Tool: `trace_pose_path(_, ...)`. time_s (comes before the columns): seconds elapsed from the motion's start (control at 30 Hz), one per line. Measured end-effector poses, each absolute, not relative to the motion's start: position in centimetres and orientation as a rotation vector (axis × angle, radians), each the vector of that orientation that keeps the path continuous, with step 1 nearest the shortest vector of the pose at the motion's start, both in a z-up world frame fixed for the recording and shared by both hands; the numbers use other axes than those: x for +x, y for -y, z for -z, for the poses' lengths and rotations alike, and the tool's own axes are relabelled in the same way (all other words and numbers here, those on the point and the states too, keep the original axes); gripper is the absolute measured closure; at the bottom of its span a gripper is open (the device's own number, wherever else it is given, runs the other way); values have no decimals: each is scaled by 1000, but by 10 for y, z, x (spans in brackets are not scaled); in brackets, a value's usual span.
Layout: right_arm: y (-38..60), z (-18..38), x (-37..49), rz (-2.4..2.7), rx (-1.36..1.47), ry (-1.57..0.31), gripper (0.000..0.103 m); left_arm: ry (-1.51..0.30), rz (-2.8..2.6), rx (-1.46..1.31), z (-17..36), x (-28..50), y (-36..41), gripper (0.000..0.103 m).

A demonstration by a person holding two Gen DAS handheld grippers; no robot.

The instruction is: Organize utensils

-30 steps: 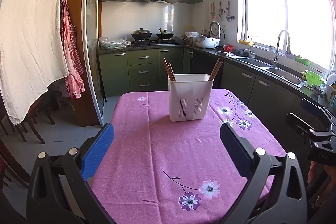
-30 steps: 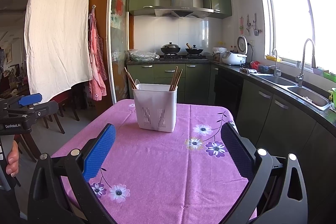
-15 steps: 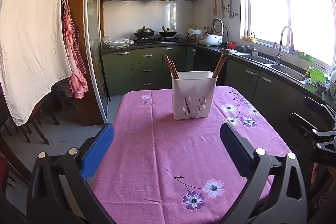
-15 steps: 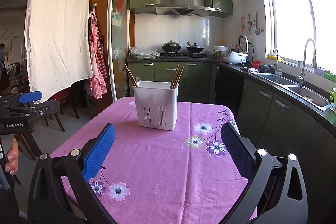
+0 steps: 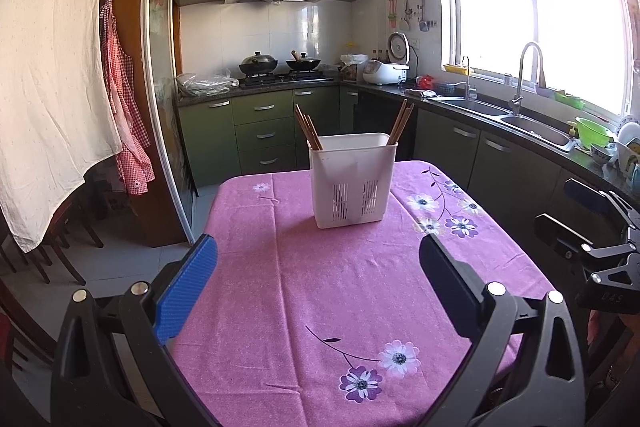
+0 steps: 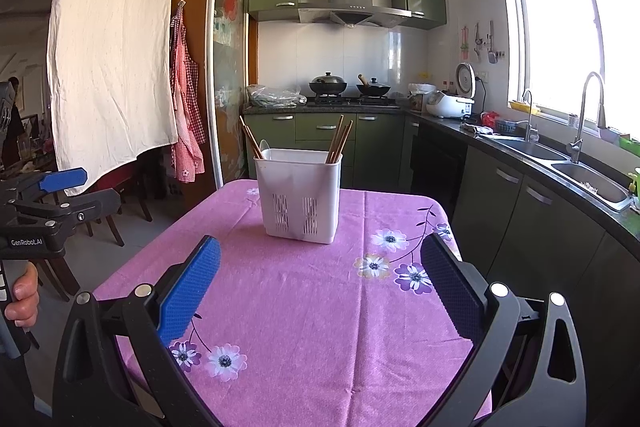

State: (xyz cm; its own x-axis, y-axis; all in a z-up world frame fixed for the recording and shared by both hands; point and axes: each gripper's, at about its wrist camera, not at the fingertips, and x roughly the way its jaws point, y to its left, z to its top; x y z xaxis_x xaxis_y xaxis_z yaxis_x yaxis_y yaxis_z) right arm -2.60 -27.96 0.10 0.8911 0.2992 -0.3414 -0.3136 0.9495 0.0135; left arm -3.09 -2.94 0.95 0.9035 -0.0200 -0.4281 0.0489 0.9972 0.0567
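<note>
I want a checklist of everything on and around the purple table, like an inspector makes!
Surface: purple flowered tablecloth covers the table.
Job's things: white utensil holder stands upright on the cloth; brown chopsticks lean at its left end and its right end; a white spoon peeks out in the right wrist view.
Clutter: nothing seen on the cloth.
Grippers: left hand-held gripper open, empty; right hand-held gripper open, empty.
Cables: nothing seen.
Surroundings: green cabinets, woks on the stove, sink, hanging white cloth.

Pink floral tablecloth [image 5: 320,287]; woks [image 5: 258,61] on stove; rice cooker [image 5: 385,71].
</note>
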Motion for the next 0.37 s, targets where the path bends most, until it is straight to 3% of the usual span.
trace_pose_path(0.37, 280, 1, -24, -316, -40, -353, 5, -444, 12, 64, -9, -28, 28, 7)
